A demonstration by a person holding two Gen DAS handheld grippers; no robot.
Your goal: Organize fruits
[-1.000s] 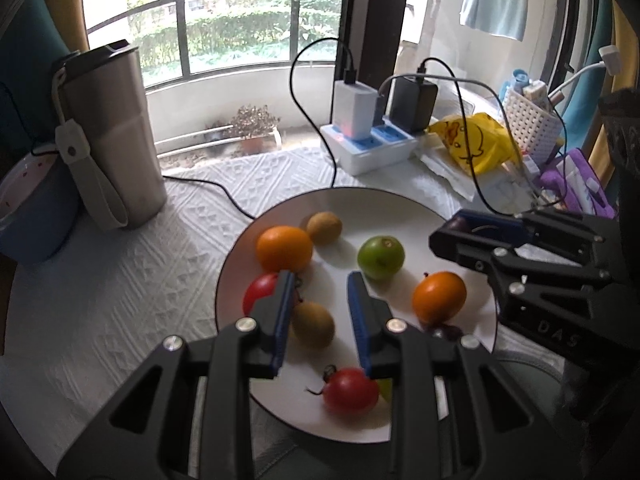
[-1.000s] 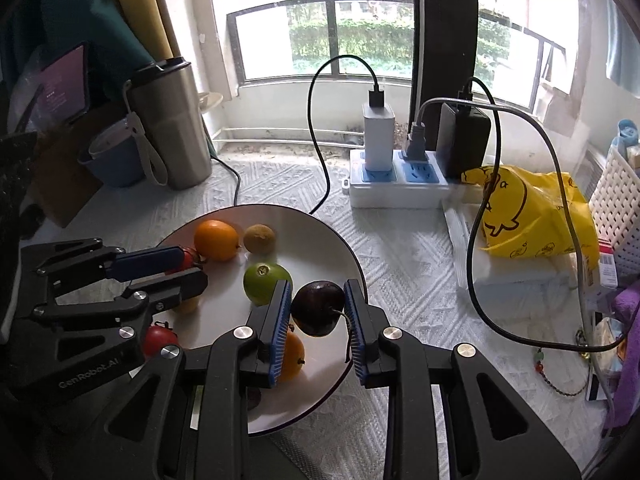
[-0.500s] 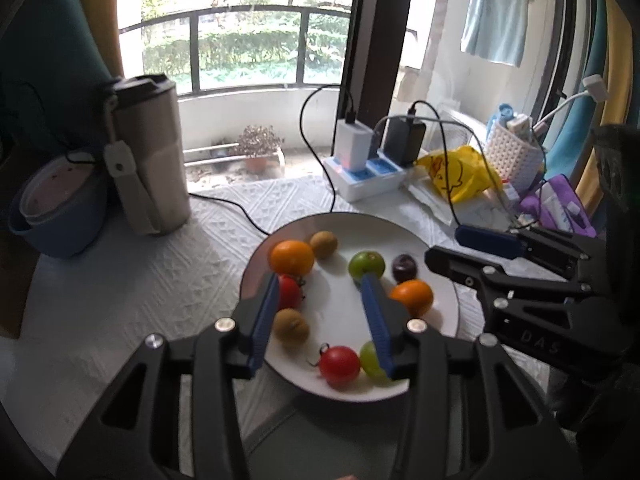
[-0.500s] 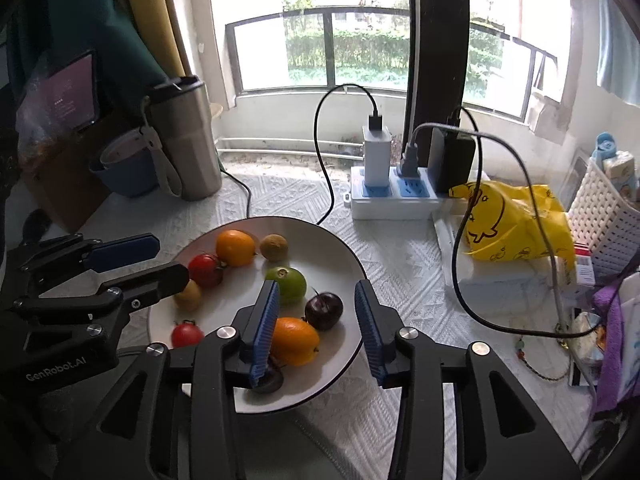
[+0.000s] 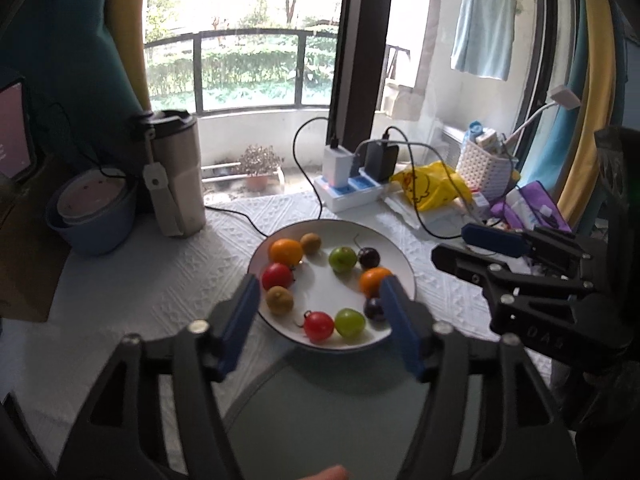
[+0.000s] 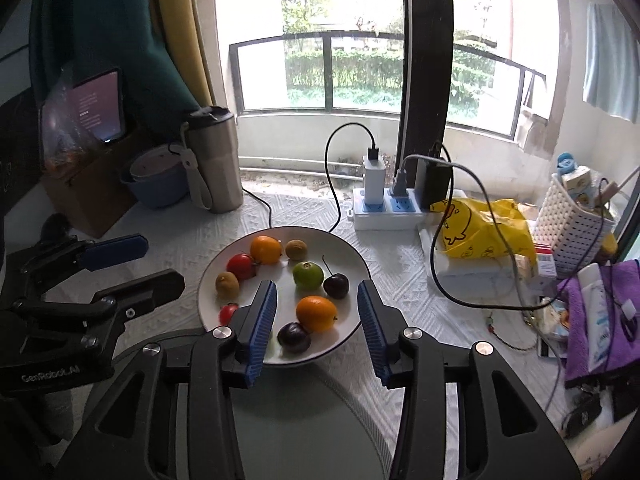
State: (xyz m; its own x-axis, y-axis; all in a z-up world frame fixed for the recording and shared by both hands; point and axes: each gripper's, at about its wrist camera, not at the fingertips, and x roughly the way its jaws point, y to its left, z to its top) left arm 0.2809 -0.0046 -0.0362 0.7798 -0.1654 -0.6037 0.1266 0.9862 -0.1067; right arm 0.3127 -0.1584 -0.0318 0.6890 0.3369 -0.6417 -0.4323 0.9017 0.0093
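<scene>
Both the left gripper and right gripper hover empty, ribbed blue pads opening, above the round white plate ringed with smooth glossy fruits.

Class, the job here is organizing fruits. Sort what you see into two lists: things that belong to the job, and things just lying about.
Belongs to the job:
white plate
oranges
red tomatoes
kiwis
green fruits
dark cherries
left gripper, right gripper, both opening, empty

Lying about:
tumbler
blue bowl
power strip
yellow bag
white basket
</scene>
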